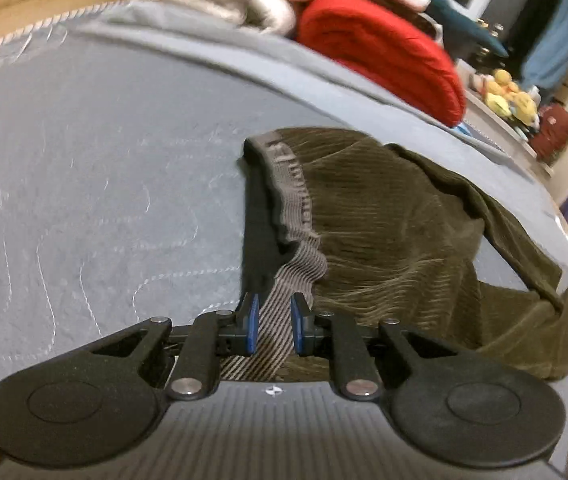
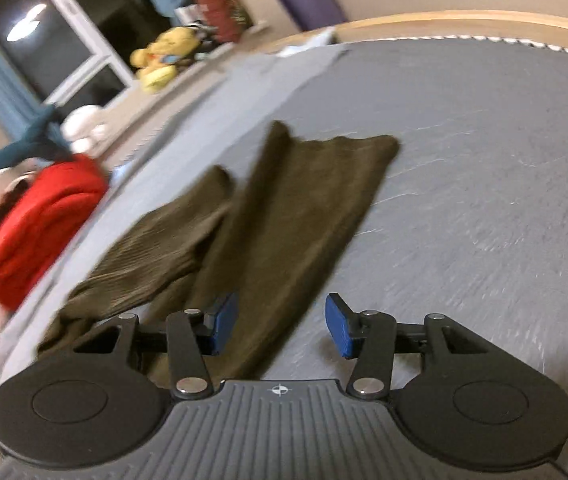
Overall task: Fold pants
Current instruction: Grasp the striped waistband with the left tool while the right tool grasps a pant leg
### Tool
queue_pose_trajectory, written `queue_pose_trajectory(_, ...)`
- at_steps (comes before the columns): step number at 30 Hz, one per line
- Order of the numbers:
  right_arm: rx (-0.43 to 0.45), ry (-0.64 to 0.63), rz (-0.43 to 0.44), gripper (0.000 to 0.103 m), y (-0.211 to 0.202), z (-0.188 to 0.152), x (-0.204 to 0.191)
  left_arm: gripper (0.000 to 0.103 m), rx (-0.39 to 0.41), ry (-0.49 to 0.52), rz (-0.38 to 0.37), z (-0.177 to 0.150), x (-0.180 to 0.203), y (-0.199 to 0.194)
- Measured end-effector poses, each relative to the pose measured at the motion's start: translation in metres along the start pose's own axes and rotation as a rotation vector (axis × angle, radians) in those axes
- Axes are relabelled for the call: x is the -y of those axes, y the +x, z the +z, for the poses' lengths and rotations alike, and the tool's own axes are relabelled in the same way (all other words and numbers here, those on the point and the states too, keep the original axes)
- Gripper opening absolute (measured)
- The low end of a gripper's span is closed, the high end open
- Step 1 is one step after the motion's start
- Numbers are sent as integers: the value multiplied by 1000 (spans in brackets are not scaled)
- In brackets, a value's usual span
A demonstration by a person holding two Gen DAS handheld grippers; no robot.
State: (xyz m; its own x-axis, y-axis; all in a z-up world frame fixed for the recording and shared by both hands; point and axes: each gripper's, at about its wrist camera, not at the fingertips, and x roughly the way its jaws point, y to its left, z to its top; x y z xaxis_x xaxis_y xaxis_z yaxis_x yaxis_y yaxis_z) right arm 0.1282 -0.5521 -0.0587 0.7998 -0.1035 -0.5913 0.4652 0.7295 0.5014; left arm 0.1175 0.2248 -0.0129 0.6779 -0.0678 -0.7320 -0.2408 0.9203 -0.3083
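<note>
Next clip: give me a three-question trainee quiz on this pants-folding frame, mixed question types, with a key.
1. True or false: the waistband lies between the left gripper pads.
2. Which colour is the folded bundle beyond the pants? A) red B) green C) black
3. What lies between the right gripper pads?

Key:
1. True; the striped band runs between the two pads.
2. A
3. The edge of a pant leg, with the pads standing apart, not pressing it.

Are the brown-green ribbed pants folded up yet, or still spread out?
Still spread out. The brown-green ribbed pants lie long on the grey bed cover, both legs splayed apart, the grey striped waistband rumpled.
</note>
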Motion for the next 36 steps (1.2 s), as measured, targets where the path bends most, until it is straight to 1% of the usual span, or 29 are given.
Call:
queue_pose_trajectory(3,-42,39,-32,53,35,-2,13,19,-35,27,-46,5,3,11)
queue_pose_trajectory(4,-59,50,-30,53,45,-1,17,21,-46,20,-50,6,2,16)
queue_pose_trajectory(6,-81,33,-26,55,62,-3,10,23,-76,-25,-35,7,-4,28)
queue_pose_trajectory(7,-67,-9,-19,57,67,-3,7,23,-89,-53,-28,9,-8,33)
queue_pose_trajectory(9,-55,-100,-17,58,75,-1,1,31,-106,-102,-27,13,-14,48)
queue_pose_trajectory(11,-41,-136,-13,58,81,-1,-1,51,-112,-125,-16,16,-20,62)
queue_pose_trajectory(13,-29,-152,-9,58,85,0,-2,61,-137,-136,1,18,-22,79)
queue_pose_trajectory(14,-24,-158,-8,58,87,1,-4,67,-129,-136,-7,18,-22,83)
queue_pose_trajectory(15,-18,-166,-10,54,88,1,-5,69,-112,-127,-13,19,-21,84)
queue_pose_trajectory(16,-11,-177,-14,50,89,0,-6,70,-109,-101,-3,19,-16,88)
queue_pose_trajectory(17,-6,-186,-19,38,93,3,-7,71,-108,-54,17,19,-9,90)
queue_pose_trajectory(18,-4,-190,-26,21,94,4,-7,71,-109,-9,30,18,-1,92)
queue_pose_trajectory(19,-6,-183,-29,17,95,4,-4,70,-117,36,37,15,6,93)
queue_pose_trajectory(20,-5,-159,-22,12,93,6,0,62,-125,76,36,15,12,95)
queue_pose_trajectory(21,-4,-128,-6,10,92,9,5,59,-123,105,47,13,17,94)
queue_pose_trajectory(22,4,-107,5,9,88,10,9,49,-120,114,57,13,18,93)
queue_pose_trajectory(23,20,-107,5,8,81,12,10,38,-113,104,51,13,17,91)
queue_pose_trajectory(25,43,-107,-5,8,66,14,12,28,-94,61,27,14,11,83)
queue_pose_trajectory(26,54,-94,-7,8,57,15,14,25,-80,45,18,15,8,77)
queue_pose_trajectory(28,63,-69,-27,8,40,17,18,22,-53,27,6,15,5,66)
queue_pose_trajectory(30,55,-20,-43,7,22,20,24,21,-42,11,-3,16,4,54)
queue_pose_trajectory(32,66,20,-51,7,3,27,26,20,-40,-12,-15,20,1,42)
queue_pose_trajectory(34,56,-8,-71,7,-9,32,21,19,-61,-15,-20,27,-2,33)
queue_pose_trajectory(36,10,-59,-107,7,-16,32,17,19,-98,-3,-22,31,-6,22)
